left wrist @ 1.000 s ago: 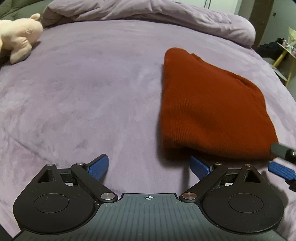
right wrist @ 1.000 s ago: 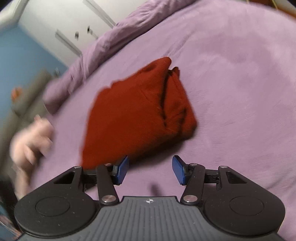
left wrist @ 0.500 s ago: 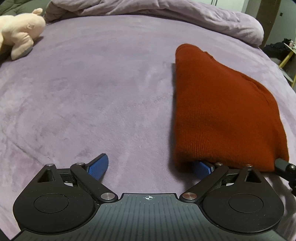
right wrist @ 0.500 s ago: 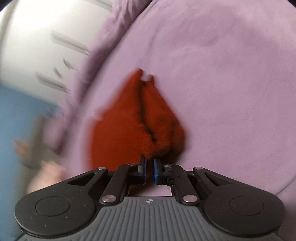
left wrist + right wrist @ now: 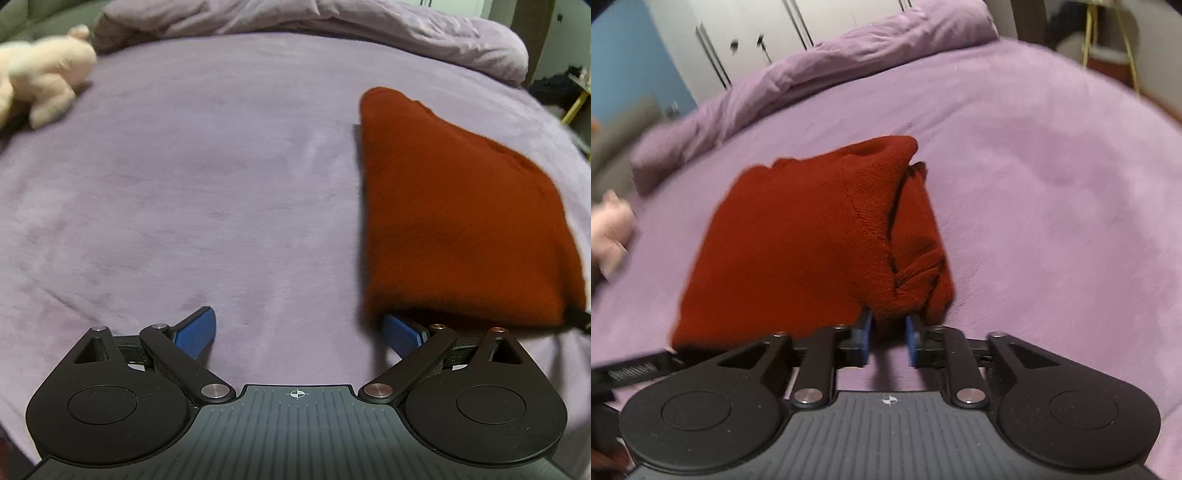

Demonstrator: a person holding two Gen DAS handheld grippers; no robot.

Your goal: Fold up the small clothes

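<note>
A folded rust-red knit sweater (image 5: 461,221) lies on a lilac bedspread (image 5: 221,184), toward the right half of the bed as the left wrist camera sees it, with its near edge closest to both grippers. In the right wrist view the same sweater (image 5: 798,240) shows stacked layers, the folded edges bunched along its right side.

The left gripper (image 5: 299,332) is released, its jaws spread wide. One blue pad (image 5: 195,330) rests over bare bedspread, clear of the cloth; the other blue pad (image 5: 400,332) sits at the sweater's near left corner, tucked just under the fabric edge. Nothing lies between the two pads but bedspread.

The right gripper (image 5: 888,339) has its jaws set narrowly and they are opening. The bunched near right corner of the sweater sits between the blue fingertips (image 5: 865,338); whether the pads press on the knit cannot be told, as the tips are hidden behind the cloth.

A pink plush toy (image 5: 44,85) lies near the far left edge of the bed, well apart from the sweater. A rumpled lilac duvet (image 5: 332,26) is heaped along the far edge. Beyond it in the right wrist view stand white wardrobe doors (image 5: 757,33).
</note>
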